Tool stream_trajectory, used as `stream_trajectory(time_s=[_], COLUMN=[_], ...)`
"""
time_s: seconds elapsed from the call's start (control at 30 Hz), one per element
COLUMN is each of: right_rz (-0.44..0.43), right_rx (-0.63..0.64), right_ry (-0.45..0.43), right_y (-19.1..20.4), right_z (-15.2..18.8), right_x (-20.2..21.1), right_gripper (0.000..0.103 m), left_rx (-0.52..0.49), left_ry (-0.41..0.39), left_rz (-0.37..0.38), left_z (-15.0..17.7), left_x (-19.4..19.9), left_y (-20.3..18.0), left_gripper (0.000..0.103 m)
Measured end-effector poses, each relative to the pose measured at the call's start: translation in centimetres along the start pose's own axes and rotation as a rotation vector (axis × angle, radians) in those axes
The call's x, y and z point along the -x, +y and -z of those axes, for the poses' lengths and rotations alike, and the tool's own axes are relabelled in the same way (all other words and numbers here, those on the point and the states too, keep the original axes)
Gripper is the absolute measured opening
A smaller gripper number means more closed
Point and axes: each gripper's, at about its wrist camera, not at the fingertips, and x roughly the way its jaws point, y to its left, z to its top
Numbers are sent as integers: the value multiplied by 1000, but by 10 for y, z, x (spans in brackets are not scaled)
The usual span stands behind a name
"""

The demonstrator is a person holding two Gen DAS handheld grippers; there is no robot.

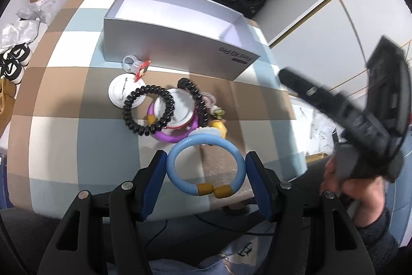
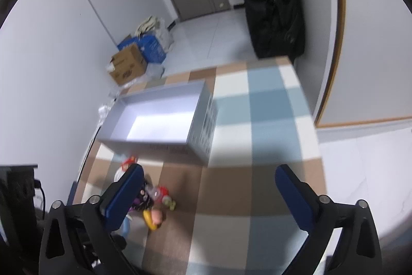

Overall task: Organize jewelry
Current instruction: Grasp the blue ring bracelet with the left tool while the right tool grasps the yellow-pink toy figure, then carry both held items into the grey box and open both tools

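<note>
Blue bangle between left gripper fingers, pads at both sides.

Clamped or merely touching: cannot tell. Jewelry pile just ahead, box beyond. Right gripper spread wide, holding nothing, above checked cloth.

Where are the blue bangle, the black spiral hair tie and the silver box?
blue bangle (image 1: 180,146): left wrist view, upper-left rim.
black spiral hair tie (image 1: 128,99): left wrist view, left coil.
silver box (image 1: 167,45): left wrist view, near wall.
</note>
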Motion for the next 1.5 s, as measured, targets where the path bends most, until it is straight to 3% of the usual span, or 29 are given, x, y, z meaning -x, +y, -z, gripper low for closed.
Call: stream_trajectory(time_s=[0.3,0.43,0.5,0.83,0.93,1.5], right_rz=[-78,-97,-108,-92,-98,-89], right_rx=[31,65,77,181,201,164], right_ry=[148,195,207,219,228,178], right_y=[15,27,33,63,67,51], right_z=[28,36,39,42,45,21], right_x=[-22,-32,-39,-55,-56,-26], right_gripper=[74,70,61,49,25,25], left_rx=[62,95,110,120,117,86], left_ry=[-105,-165,-185,-207,-205,-230], left_rz=[44,43,43,41,32,-18], left_z=[-8,-15,-17,-18,-18,-31], left_x=[27,40,44,48,48,44], left_y=[13,21,26,34,35,16], left_gripper=[57,57,57,57,57,57])
